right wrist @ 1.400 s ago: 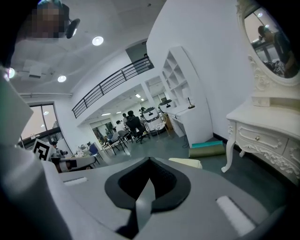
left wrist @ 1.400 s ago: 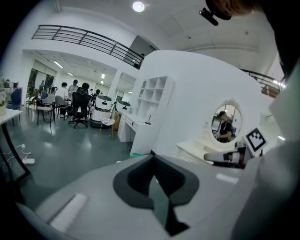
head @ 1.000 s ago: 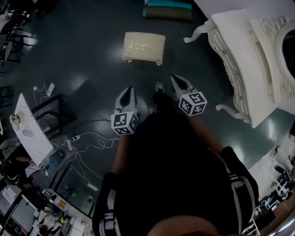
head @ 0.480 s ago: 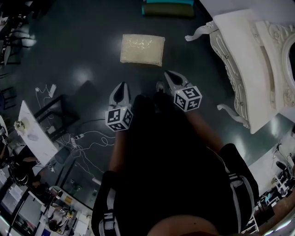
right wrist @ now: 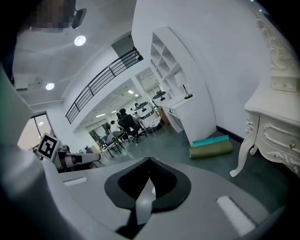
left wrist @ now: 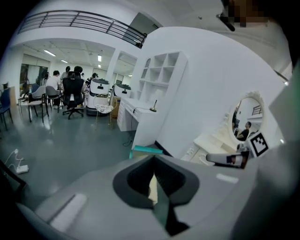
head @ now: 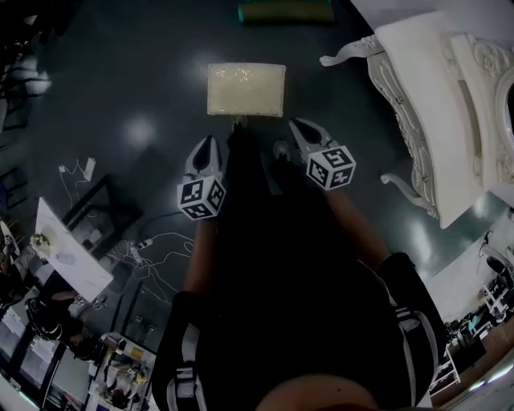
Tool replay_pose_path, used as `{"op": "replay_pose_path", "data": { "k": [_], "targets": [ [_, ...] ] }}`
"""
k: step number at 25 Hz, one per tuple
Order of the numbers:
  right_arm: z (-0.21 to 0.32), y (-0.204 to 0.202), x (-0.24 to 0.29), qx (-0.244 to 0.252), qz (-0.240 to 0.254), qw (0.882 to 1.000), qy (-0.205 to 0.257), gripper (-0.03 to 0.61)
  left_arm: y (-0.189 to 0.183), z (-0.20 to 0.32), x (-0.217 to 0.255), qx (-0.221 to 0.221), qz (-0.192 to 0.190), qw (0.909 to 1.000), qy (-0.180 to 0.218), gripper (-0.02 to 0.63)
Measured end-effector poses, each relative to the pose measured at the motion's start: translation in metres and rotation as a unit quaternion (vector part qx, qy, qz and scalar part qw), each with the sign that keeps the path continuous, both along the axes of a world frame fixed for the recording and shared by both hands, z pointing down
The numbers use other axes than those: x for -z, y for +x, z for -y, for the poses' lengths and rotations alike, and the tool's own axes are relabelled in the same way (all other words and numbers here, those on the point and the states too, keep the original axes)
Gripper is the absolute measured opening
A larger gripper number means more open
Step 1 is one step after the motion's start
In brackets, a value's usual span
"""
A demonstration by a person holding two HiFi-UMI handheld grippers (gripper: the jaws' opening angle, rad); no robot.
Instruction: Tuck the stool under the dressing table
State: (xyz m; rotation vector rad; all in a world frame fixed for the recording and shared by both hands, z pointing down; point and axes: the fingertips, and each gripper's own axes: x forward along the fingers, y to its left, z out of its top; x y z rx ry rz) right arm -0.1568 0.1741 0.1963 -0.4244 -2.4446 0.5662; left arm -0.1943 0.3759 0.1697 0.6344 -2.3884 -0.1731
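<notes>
One cream cushioned stool (head: 246,90) stands out on the dark floor (head: 136,72), well apart from the white dressing table (head: 422,100) at the right. Near its closer edge, the left hand-held gripper (head: 206,149) and the right hand-held gripper (head: 300,128) point toward it, one by each corner. Each has its jaws pressed together with nothing between them. Beyond the stool lies a green rolled mat (head: 285,11).
</notes>
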Motion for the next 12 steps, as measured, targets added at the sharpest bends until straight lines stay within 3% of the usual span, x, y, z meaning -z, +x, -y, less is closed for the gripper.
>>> {"op": "replay_pose_path", "data": {
  "k": [3,4,12],
  "targets": [
    [-0.005,-0.02,-0.014,-0.011,-0.015,1.0,-0.001,0.012,-0.027,-0.004,-0.017,-0.025,-0.026,0.9993,0.003,0.01],
    [-0.008,-0.025,-0.02,-0.015,-0.023,1.0,-0.007,0.051,-0.035,-0.007,-0.025,-0.034,-0.036,0.9988,0.0,0.011],
    [-0.015,-0.058,-0.086,-0.046,-0.083,0.995,-0.023,0.18,-0.098,-0.031,-0.09,-0.064,-0.086,0.9942,-0.013,0.011]
  ]
}}
